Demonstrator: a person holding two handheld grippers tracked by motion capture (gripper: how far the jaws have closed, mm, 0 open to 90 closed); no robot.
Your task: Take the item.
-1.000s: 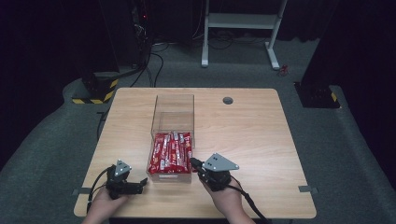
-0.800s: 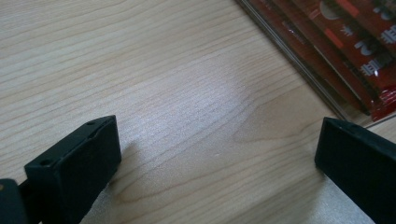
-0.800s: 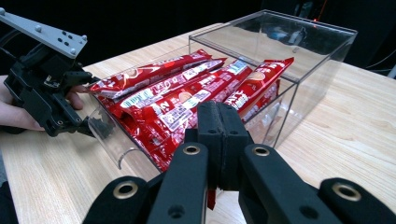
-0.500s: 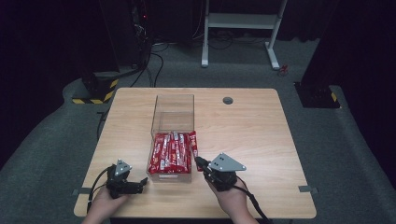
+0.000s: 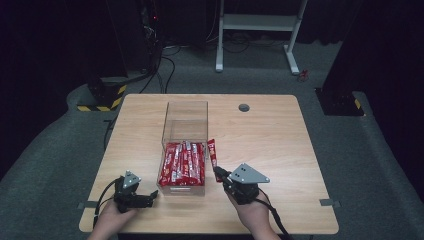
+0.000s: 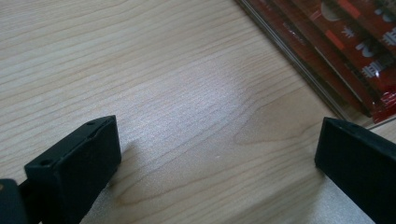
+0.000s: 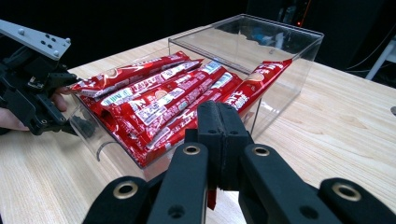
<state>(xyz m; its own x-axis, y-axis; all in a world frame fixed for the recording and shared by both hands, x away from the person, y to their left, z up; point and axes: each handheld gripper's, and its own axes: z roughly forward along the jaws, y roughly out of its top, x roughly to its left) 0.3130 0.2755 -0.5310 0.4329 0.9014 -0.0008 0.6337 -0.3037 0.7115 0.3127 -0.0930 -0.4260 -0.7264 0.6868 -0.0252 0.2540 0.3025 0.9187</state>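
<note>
So here we've got the right tool (image 5: 218, 173) clamped shut on 1 long red foil snack packet (image 5: 212, 151), pinching it at its near end. In the right gripper view that packet (image 7: 254, 84) runs away from the closed jaws and leans over the near wall of the clear plastic rectangular box (image 7: 299, 70), its far end tipped up above the rim. So it's out of the pile, right at the box's edge just ahead of the tool.

The rest of the red packets (image 5: 182, 163) are heaped in the end of the box nearest our hands, just to the left of the right tool; the far half of the box (image 5: 186, 120) looks bare.

Our left tool (image 5: 151, 197) sits low on the light wooden counter (image 5: 270, 145), jaws spread wide apart with nothing between them. In the left gripper view we see bare wood between the 2 black jaws, and the box corner with packets (image 6: 355, 42) is ahead and off to the right, near the right-hand jaw, though we can't tell if it touches.
</note>
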